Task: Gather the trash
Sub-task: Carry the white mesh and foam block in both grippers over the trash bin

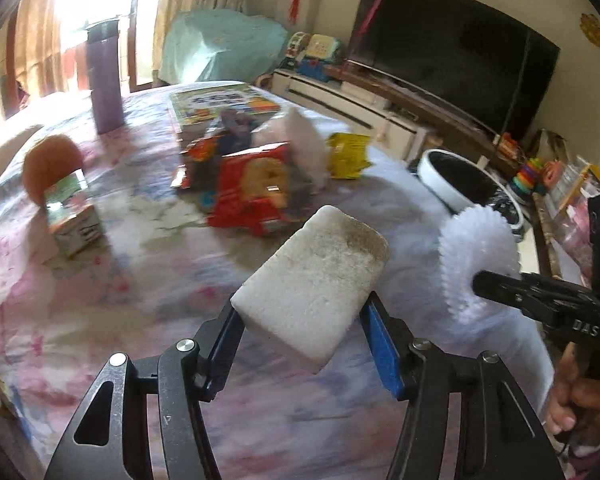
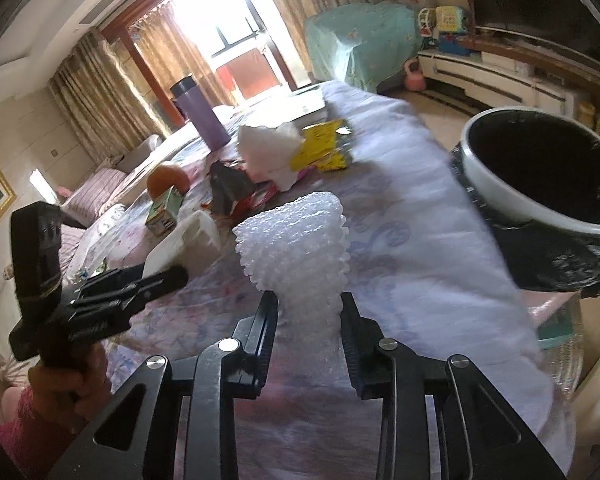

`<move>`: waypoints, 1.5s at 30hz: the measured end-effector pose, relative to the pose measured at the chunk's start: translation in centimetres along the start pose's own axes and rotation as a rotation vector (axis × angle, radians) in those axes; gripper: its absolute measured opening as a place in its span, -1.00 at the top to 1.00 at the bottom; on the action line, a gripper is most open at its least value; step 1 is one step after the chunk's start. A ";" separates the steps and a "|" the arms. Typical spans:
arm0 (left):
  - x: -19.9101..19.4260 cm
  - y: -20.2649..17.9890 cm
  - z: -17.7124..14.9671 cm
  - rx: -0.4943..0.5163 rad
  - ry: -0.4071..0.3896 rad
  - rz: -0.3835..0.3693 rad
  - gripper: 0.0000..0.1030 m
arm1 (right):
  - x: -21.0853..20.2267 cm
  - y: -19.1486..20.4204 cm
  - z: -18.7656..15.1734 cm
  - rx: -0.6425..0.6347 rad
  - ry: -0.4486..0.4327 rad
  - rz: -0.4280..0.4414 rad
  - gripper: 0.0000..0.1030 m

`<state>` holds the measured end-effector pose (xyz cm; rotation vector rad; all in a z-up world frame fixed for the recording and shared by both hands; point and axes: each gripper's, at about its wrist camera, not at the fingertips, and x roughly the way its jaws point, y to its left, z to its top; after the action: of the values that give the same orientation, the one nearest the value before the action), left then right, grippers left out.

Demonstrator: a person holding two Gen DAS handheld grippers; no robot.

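The left hand-held gripper [image 1: 304, 334] is clamped on a white foam block [image 1: 312, 284], its pads pressing the block's two sides, and holds it clear above the cloth-covered surface [image 1: 100, 300]. The right hand-held gripper [image 2: 309, 316] is closed on a white foam net sleeve [image 2: 296, 240], pinching its lower end so the ribbed body stands up loosely ahead of the jaws. Both pieces of trash are airborne. The bin [image 2: 540, 184], white-rimmed with a black liner, sits just off the surface's edge to the right, nearer the sleeve.

More trash waits on the surface: a red snack wrapper [image 1: 256, 188], a yellow packet [image 1: 348, 156] and crumpled white paper [image 1: 304, 140]. A small carton [image 1: 74, 212] by an orange [image 1: 50, 164] and a purple flask [image 1: 106, 80] also stand there; whether the carton counts as trash is hard to say through the blur.

The main risks, as I judge them: the sleeve is soft and held by one end, so it could flop, slip out, or catch the liner. The two grippers are close together and could knock on the way to the bin. A block released too early would miss the rim.
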<state>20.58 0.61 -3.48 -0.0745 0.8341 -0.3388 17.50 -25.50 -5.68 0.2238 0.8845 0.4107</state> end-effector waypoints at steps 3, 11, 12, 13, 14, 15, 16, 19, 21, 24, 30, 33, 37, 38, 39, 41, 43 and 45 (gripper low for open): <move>0.3 -1.3 0.2 0.009 0.002 -0.018 -0.12 | -1.0 -1.2 0.4 0.014 -0.023 -0.026 0.39; 1.9 -4.0 1.6 0.022 0.002 -0.070 -0.12 | -2.9 -4.2 1.2 0.053 -0.071 -0.088 0.39; 2.2 -4.2 1.8 0.023 0.002 -0.074 -0.12 | -3.2 -4.6 1.3 0.059 -0.078 -0.096 0.39; 2.5 -4.6 2.1 0.025 0.002 -0.077 -0.12 | -3.4 -4.9 1.4 0.064 -0.084 -0.100 0.39; 2.8 -4.9 2.3 0.028 0.002 -0.082 -0.12 | -3.6 -5.1 1.4 0.069 -0.089 -0.104 0.39; 3.1 -5.3 2.4 0.030 0.002 -0.084 -0.12 | -3.8 -5.5 1.6 0.076 -0.098 -0.110 0.39; 3.2 -5.4 2.6 0.033 0.002 -0.086 -0.12 | -4.0 -5.8 1.7 0.080 -0.103 -0.114 0.39; 3.8 -6.2 3.0 0.045 0.002 -0.091 -0.12 | -4.5 -6.7 1.9 0.093 -0.117 -0.126 0.39; 4.2 -6.6 3.3 0.051 0.004 -0.095 -0.12 | -4.8 -7.3 1.9 0.100 -0.122 -0.133 0.39; 4.7 -7.4 3.7 0.058 0.007 -0.098 -0.12 | -5.0 -8.0 1.9 0.111 -0.126 -0.139 0.39; 5.6 -8.7 4.6 0.079 0.009 -0.104 -0.12 | -5.7 -9.2 2.0 0.130 -0.141 -0.154 0.39; 6.0 -9.6 4.9 0.085 0.010 -0.107 -0.12 | -6.0 -9.6 2.2 0.137 -0.149 -0.160 0.39; 6.3 -10.0 5.3 0.090 0.010 -0.112 -0.12 | -6.5 -10.3 2.2 0.146 -0.158 -0.171 0.39; 6.4 -10.2 5.5 0.093 0.010 -0.114 -0.12 | -6.6 -10.5 2.3 0.147 -0.159 -0.173 0.39; 6.5 -10.4 5.7 0.095 0.009 -0.115 -0.12 | -6.6 -10.7 2.4 0.149 -0.161 -0.175 0.39; 6.8 -10.9 6.0 0.099 0.009 -0.115 -0.12 | -6.8 -11.1 2.7 0.150 -0.166 -0.183 0.39; 7.2 -11.3 6.2 0.104 0.010 -0.115 -0.12 | -7.0 -11.6 3.0 0.156 -0.174 -0.193 0.39; 7.6 -11.6 6.7 0.108 0.013 -0.113 -0.13 | -7.1 -12.0 3.5 0.158 -0.179 -0.203 0.39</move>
<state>27.14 -13.23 -2.15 -0.0189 0.8248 -0.4908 19.32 -39.51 -2.79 0.3084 0.7549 0.1293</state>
